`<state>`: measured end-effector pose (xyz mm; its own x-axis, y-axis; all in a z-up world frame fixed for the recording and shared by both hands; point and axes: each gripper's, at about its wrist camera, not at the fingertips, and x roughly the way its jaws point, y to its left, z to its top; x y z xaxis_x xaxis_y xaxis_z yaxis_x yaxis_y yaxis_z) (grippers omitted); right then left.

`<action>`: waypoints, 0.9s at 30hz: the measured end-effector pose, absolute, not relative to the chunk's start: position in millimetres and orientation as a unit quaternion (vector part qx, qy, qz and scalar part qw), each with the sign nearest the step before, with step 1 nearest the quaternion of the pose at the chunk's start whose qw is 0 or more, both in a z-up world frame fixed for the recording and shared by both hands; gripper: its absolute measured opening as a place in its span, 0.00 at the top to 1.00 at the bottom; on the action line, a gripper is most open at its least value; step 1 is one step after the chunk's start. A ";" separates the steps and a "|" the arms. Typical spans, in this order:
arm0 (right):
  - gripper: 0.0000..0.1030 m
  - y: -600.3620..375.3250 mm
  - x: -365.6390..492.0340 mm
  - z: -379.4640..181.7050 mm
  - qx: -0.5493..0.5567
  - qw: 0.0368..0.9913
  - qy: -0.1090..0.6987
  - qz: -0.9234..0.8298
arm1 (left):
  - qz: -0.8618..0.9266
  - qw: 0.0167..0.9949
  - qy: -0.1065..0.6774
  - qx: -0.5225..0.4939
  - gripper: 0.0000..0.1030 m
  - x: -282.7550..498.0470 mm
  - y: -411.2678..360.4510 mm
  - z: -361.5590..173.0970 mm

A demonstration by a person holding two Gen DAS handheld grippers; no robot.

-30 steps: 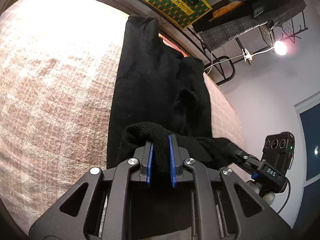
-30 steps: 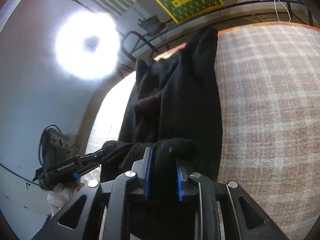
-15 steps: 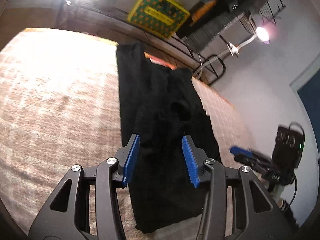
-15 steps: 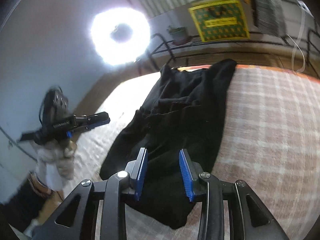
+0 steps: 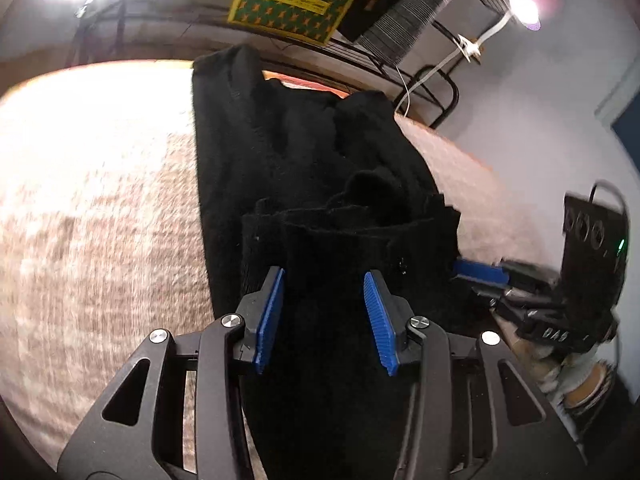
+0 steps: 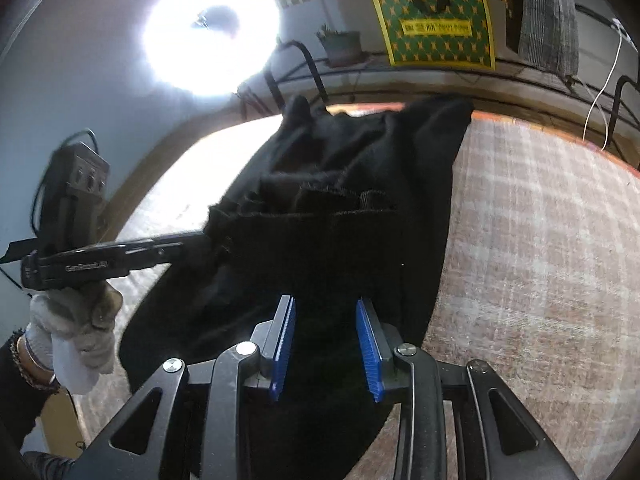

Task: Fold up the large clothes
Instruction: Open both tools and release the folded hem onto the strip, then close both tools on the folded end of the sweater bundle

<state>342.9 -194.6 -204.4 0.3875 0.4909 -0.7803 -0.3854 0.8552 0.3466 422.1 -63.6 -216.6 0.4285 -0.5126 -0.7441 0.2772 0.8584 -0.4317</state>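
On the bed with the pink-and-white checked cover [image 5: 92, 208] lies the black knitted garment [image 5: 304, 152], folded into a long strip with its near end doubled back. The left tool [image 5: 324, 316] stands with its blue pads apart, nothing pressed between them. The right tool [image 6: 325, 350] is closing, the cloth lying under its pads but not pinched yet. I judge this garment soft, thick and limp; it will sag and slide, so the best hold is at both corners of the folded near edge. Its far end and the sleeves are hard to read, because black folds melt together and a ring lamp [image 6: 210, 28] glares.
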 end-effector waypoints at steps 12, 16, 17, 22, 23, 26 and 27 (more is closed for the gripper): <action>0.52 -267.8 412.7 -195.7 0.160 0.847 0.457 0.220 | -0.202 0.843 0.461 -0.188 0.58 490.1 -5.1 -202.8; 0.52 -263.9 449.2 -212.9 0.173 0.838 0.472 0.212 | -0.190 0.841 0.465 -0.202 0.58 514.3 1.0 -214.0; 0.52 -259.4 459.3 -217.7 0.171 0.836 0.476 0.213 | -0.187 0.841 0.466 -0.202 0.58 521.3 -0.4 -216.2; 0.70 -243.6 473.9 -226.3 0.164 0.830 0.482 0.229 | -0.179 0.839 0.473 -0.200 0.58 542.7 -1.8 -234.0; 0.82 -240.1 476.2 -225.2 0.153 0.832 0.481 0.233 | -0.179 0.839 0.474 -0.197 0.58 545.3 -1.8 -236.2; 0.95 -223.8 479.1 -212.8 0.055 0.854 0.473 0.208 | -0.175 0.845 0.473 -0.176 0.57 548.7 -7.5 -240.7; 0.95 -220.0 481.0 -208.8 0.013 0.863 0.469 0.187 | -0.174 0.848 0.470 -0.169 0.58 549.5 -9.2 -240.4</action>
<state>481.0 -220.0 -208.8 0.4895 0.3342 -0.8055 -0.3105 0.9299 0.1971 549.5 -9.2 -240.4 0.4970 -0.4547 -0.7391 0.1363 0.8821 -0.4509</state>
